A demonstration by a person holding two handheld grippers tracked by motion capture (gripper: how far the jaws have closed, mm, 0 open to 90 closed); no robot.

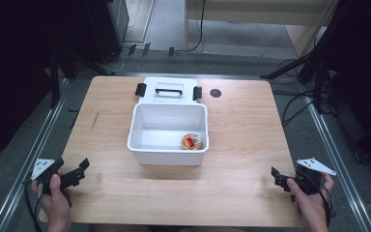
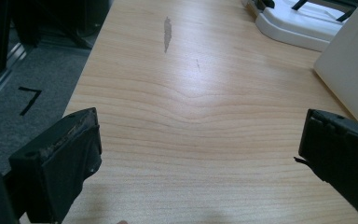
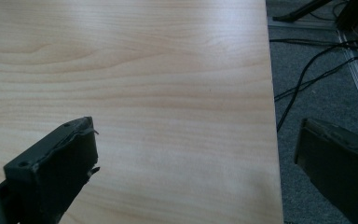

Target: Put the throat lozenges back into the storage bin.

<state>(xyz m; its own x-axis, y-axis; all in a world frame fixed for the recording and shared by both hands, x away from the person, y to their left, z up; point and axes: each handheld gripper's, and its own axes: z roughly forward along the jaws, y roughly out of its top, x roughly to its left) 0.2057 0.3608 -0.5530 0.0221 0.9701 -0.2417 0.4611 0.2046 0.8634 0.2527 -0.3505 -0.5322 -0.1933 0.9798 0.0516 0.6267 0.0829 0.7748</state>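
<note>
Table: I see a light wood top; the work sits mid-table and both my tools rest near the front edge, well apart from it.
Bin: a white open box at the centre, its long axis running left to right across the table, mouth facing up.
Lid: it lies flat just behind the bin, touching or nearly touching its far rim, black handle and latches up, long axis parallel to the bin's.
Left gripper: my jaws are spread wide with nothing between them, aimed toward the bin's left wall.
Right gripper: also spread and empty, sitting at the table's right edge.
Round item: small, tan with a red patch, in the bin's front right corner; possibly a snack or a toy. It shows no clear long axis.
Risk: reaching in for it, I judge a jaw could catch the near rim and shove or tip the light bin.
Risk: tucked against two walls, the item could squirt out of a wide pinch.
</note>
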